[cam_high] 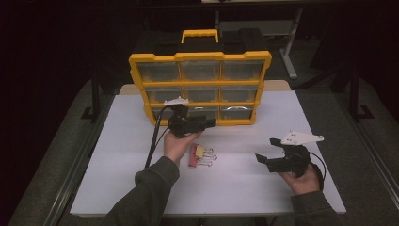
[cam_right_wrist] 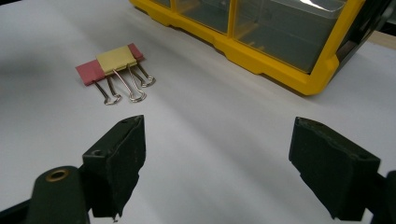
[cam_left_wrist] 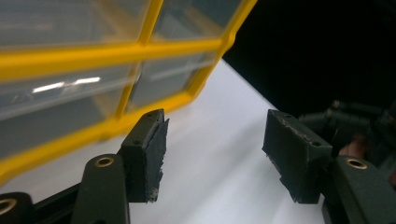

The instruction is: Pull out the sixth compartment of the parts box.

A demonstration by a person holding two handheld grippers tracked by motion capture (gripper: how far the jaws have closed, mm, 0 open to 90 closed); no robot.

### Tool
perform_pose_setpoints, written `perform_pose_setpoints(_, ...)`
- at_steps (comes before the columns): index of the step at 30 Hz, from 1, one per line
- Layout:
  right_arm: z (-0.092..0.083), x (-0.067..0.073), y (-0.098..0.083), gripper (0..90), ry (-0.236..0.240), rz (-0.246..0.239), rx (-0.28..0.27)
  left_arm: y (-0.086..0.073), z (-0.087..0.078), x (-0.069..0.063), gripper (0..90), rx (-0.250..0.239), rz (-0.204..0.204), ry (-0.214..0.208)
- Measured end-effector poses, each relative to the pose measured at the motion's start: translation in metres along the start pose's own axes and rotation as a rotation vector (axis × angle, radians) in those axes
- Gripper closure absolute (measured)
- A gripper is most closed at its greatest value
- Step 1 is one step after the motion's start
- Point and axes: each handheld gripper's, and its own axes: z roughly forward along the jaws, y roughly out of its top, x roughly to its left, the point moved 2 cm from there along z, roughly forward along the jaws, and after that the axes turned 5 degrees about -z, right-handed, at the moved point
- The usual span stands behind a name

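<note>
A yellow organizer (cam_high: 201,56) with clear drawers stands upright at the back of the white table. My left gripper (cam_high: 210,123) hovers just in front of its bottom row, jaws pointing right. In the left gripper view it (cam_left_wrist: 215,126) is open over bare table, with nothing between the jaws, and the organizer's frame (cam_left_wrist: 93,51) is close on the left. A pink binder clip (cam_high: 193,156) and a yellow one (cam_high: 200,151) lie together below that hand. My right gripper (cam_high: 266,149) is held at the right, open and empty (cam_right_wrist: 219,126), facing the pink clip (cam_right_wrist: 91,72), the yellow clip (cam_right_wrist: 116,58) and the organizer (cam_right_wrist: 261,60).
The white table top (cam_high: 235,183) has bare room between the two hands and along the front edge. A cable (cam_high: 153,141) trails down from the left gripper. Dark floor and table legs surround the table.
</note>
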Motion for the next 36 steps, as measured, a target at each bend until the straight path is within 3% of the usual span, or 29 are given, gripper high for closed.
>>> perform_pose_setpoints(1,0.0,0.0,0.0,17.6,0.0,0.0,0.0,0.0,0.0,0.0,39.0,0.0,0.0,0.0)
perform_pose_setpoints(2,0.0,0.0,0.0,17.5,0.003,-0.001,0.001,0.003,0.007,-0.001,40.1,-0.037,-0.039,-0.015)
perform_pose_setpoints(3,0.0,0.0,0.0,17.5,0.003,-0.001,0.001,0.003,0.007,-0.001,41.9,-0.037,-0.039,-0.015)
perform_pose_setpoints(4,0.0,0.001,0.0,16.9,0.009,-0.004,0.004,0.006,0.014,-0.002,42.5,-0.057,-0.066,-0.027)
perform_pose_setpoints(10,0.001,0.002,0.001,16.9,0.02,-0.009,0.014,0.015,0.031,-0.009,44.4,-0.095,-0.126,-0.021)
perform_pose_setpoints(12,0.003,0.002,0.001,16.8,0.023,-0.015,0.017,0.019,0.039,-0.012,45.7,-0.137,-0.154,-0.03)
perform_pose_setpoints(13,0.003,0.002,0.001,16.8,0.023,-0.015,0.017,0.019,0.039,-0.012,47.1,-0.137,-0.154,-0.03)
perform_pose_setpoints(16,0.003,0.002,-0.001,16.6,0.035,-0.008,0.024,0.025,0.054,-0.012,50.1,-0.141,-0.211,-0.065)
perform_pose_setpoints(25,0.002,0.0,-0.001,16.9,0.037,-0.008,0.01,0.038,0.067,-0.02,57.9,-0.206,-0.21,-0.054)
perform_pose_setpoints(32,0.001,-0.001,-0.001,16.8,0.035,-0.005,0.001,0.041,0.077,-0.022,64.1,-0.2,-0.204,-0.03)
perform_pose_setpoints(36,0.001,-0.001,-0.001,16.6,0.029,0.006,0.002,0.044,0.081,-0.023,66.9,-0.22,-0.194,-0.007)
